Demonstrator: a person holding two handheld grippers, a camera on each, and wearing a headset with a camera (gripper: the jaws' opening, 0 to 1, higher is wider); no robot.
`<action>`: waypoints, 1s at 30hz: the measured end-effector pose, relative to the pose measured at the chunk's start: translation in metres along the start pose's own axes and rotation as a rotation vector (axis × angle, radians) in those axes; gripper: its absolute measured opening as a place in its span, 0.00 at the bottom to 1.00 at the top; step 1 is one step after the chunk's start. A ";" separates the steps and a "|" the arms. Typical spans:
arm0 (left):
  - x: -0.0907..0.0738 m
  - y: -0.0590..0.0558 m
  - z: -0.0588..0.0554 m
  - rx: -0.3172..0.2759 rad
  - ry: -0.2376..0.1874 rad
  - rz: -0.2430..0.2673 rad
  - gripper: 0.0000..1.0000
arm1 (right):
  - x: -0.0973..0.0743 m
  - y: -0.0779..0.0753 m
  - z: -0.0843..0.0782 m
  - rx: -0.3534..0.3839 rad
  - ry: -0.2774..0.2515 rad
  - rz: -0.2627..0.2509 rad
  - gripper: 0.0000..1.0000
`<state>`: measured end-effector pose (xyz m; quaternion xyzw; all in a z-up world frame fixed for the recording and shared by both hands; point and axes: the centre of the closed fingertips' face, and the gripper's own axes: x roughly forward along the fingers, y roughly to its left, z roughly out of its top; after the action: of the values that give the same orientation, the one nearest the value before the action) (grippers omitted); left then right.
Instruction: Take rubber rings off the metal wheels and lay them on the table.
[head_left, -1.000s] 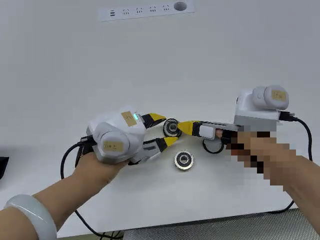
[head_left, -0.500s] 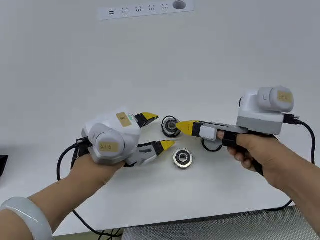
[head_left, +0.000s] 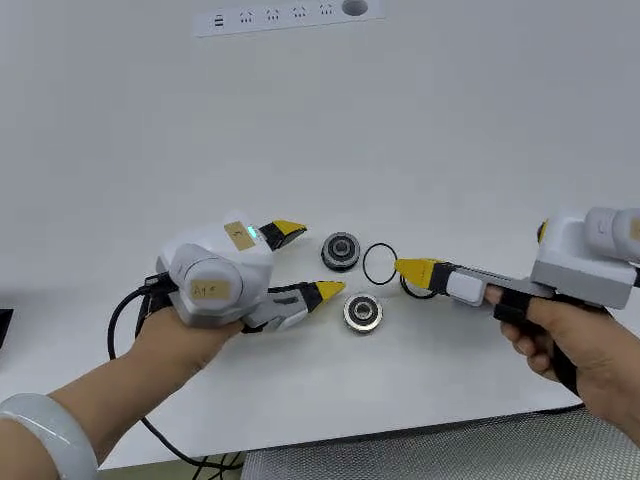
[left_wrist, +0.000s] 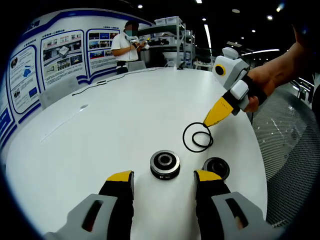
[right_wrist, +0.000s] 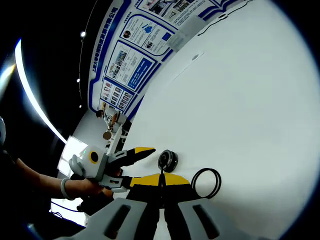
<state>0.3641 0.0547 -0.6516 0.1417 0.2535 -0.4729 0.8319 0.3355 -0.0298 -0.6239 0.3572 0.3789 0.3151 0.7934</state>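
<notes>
Ring of thin black rubber (head_left: 380, 263) came off, lay on white tabletop (head_left: 450, 150) beside round metal wheel (head_left: 341, 250); left claw (head_left: 310, 260) released, wide; right claw (head_left: 412, 269) shut, withdrawn.

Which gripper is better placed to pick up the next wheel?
Probably left: the left gripper is open with a wheel lying just ahead of its jaws. The right gripper is shut, its tip beside the rubber rings.
</notes>
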 end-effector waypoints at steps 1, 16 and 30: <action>0.000 0.000 0.000 0.000 0.001 0.000 0.49 | -0.002 -0.002 0.000 0.007 -0.005 -0.006 0.02; 0.001 -0.003 0.001 0.001 -0.001 -0.009 0.47 | -0.015 -0.036 -0.008 -0.026 0.037 -0.123 0.05; 0.001 -0.004 0.006 0.006 -0.008 -0.016 0.42 | -0.021 -0.040 -0.004 -0.306 0.123 -0.202 0.14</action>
<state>0.3632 0.0493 -0.6470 0.1404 0.2500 -0.4811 0.8285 0.3305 -0.0666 -0.6503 0.1726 0.4085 0.3091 0.8413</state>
